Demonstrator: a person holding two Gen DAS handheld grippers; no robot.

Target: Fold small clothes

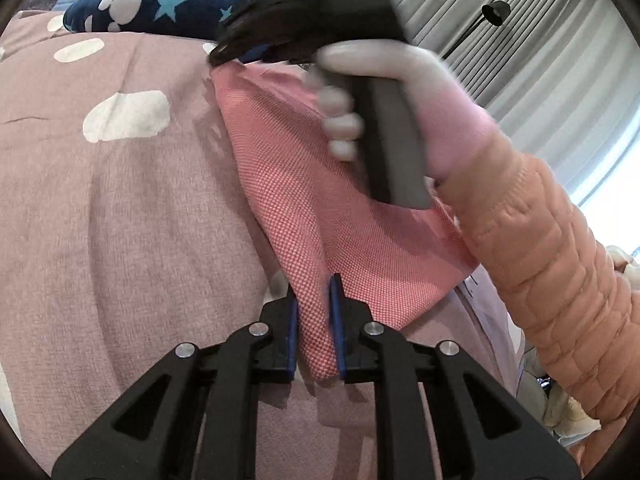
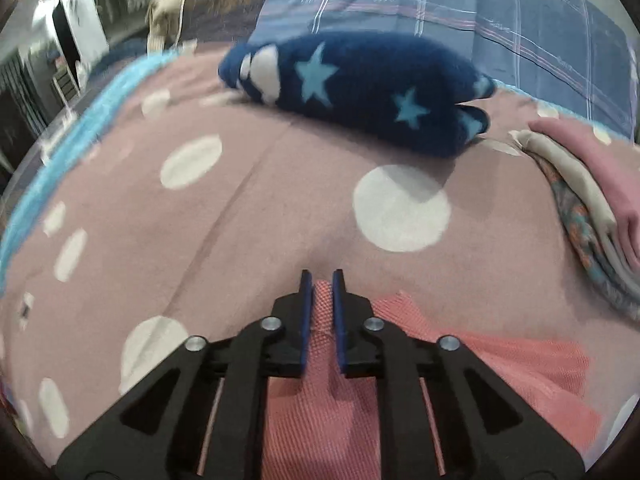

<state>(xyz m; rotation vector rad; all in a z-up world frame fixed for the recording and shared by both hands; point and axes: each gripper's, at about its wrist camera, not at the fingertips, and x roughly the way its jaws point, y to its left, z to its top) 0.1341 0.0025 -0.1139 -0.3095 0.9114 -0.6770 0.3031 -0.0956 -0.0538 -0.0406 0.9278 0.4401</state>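
Note:
A small pink-red woven garment (image 1: 304,184) is held up over the mauve dotted bedspread (image 1: 120,208). My left gripper (image 1: 314,292) is shut on its near corner, the cloth pinched between the blue pads. My right gripper (image 2: 322,284) is shut on another edge of the same garment (image 2: 500,364), which hangs below its fingers. In the left wrist view the right gripper (image 1: 240,46) shows at the garment's far corner, held by a gloved hand (image 1: 376,80) with an orange sleeve.
A folded navy fleece with stars (image 2: 360,88) lies at the back of the bedspread (image 2: 240,208). A stack of folded clothes (image 2: 592,208) sits at the right. A blue plaid sheet (image 2: 440,0) is behind. Grey curtains (image 1: 520,40) hang at the right.

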